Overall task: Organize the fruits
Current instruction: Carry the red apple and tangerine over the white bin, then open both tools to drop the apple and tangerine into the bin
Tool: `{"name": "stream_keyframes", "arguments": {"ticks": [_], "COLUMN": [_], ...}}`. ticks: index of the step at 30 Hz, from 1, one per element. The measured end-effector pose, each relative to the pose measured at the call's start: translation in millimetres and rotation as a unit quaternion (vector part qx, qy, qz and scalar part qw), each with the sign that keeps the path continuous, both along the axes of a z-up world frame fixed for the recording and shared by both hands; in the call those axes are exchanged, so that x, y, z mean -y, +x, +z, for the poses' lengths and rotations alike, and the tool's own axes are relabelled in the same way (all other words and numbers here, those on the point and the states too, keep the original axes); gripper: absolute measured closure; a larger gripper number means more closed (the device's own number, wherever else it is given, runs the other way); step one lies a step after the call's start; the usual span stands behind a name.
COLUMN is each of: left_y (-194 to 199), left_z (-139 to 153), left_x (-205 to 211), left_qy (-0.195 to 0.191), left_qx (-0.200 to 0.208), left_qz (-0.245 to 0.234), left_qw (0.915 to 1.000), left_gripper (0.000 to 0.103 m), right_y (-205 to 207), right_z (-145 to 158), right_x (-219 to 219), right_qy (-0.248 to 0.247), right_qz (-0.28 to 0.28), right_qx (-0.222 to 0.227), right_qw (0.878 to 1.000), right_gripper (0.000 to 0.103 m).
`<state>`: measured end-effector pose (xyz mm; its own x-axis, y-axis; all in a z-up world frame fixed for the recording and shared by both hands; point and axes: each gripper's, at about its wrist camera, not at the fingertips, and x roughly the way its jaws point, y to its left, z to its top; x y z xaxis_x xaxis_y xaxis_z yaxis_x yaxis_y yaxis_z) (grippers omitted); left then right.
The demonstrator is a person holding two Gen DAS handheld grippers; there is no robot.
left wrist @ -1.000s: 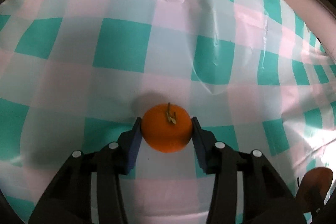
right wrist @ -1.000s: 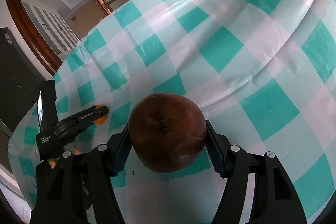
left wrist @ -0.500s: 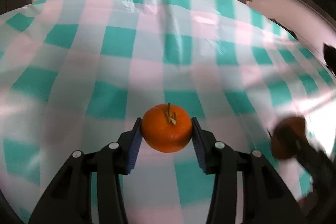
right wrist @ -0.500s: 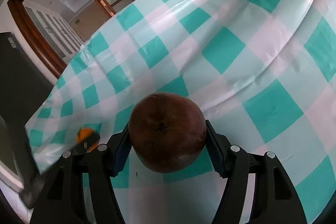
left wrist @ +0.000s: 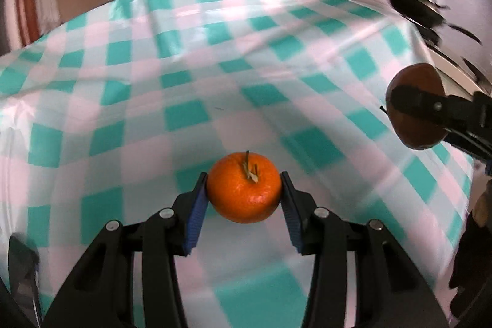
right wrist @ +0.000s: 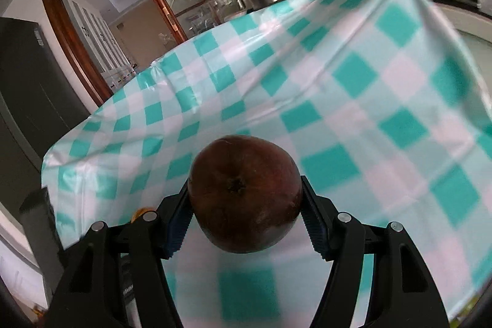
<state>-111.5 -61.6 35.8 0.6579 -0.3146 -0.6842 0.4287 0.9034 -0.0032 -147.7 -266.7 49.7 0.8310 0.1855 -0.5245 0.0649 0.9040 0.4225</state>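
Orange mandarin [left wrist: 244,191], light and soft-skinned, I hold clamped across its middle in the left gripper [left wrist: 244,199]; the right gripper [right wrist: 244,205] grips a heavier, firm dark-red fruit [right wrist: 244,192] likewise.

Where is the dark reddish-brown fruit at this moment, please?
The dark reddish-brown fruit is clamped in the right gripper, above the checked tablecloth. In the left wrist view it sits at the right edge, right of the orange.

No text, label or number can be read anywhere (the frames are motion-blurred).
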Motion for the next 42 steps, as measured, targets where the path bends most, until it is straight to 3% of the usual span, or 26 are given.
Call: {"name": "stream_keyframes", "arguments": {"ticks": [7,16,22,26,29,32,35,39,42], "left_y": [-48.8,-90.2,-126.7,-156.4,-188.4,-214.4,-236.9,-252.4,-258.5], "left_z": [9.1,10.0,6.5,3.3,-0.7,-15.1,-51.0,-107.3,-150.6], "left_x": [44.5,103.8,148.2,176.3,202.3,228.2,261.6,295.7,318.0], "left_qy": [0.026,0.057,0.085,0.096,0.098,0.093,0.115,0.16,0.2], "left_qx": [0.024,0.034,0.047,0.051,0.049,0.009,-0.044,-0.092,-0.131], "left_qz": [-0.065,-0.144,-0.206,-0.257,-0.32,-0.393,-0.458,-0.508,-0.535], "left_qw": [0.9973,0.9874,0.9737,0.9603,0.9411,0.915,0.8802,0.8412,0.8101], "left_gripper": [0.057,0.057,0.057,0.057,0.057,0.057,0.057,0.057,0.057], "right_y": [-80.5,-173.6,-229.4,-248.3,-255.3,-254.8,-244.0,-227.0,-216.2], "right_z": [-5.3,-37.2,-74.4,-103.4,-128.3,-153.5,-178.9,-206.3,-222.7], "right_x": [52.8,133.4,185.3,205.7,223.6,239.6,247.8,252.5,251.3], "right_qy": [-0.007,0.0,0.014,-0.024,-0.038,-0.049,-0.077,-0.098,-0.136], "right_qz": [-0.032,-0.128,-0.193,-0.22,-0.232,-0.231,-0.213,-0.192,-0.184], "right_qx": [0.01,-0.006,-0.043,-0.102,-0.155,-0.205,-0.258,-0.307,-0.359], "right_qw": [0.999,0.992,0.98,0.97,0.96,0.95,0.939,0.927,0.905], "right_gripper": [0.039,0.039,0.039,0.039,0.039,0.039,0.039,0.039,0.039]}}
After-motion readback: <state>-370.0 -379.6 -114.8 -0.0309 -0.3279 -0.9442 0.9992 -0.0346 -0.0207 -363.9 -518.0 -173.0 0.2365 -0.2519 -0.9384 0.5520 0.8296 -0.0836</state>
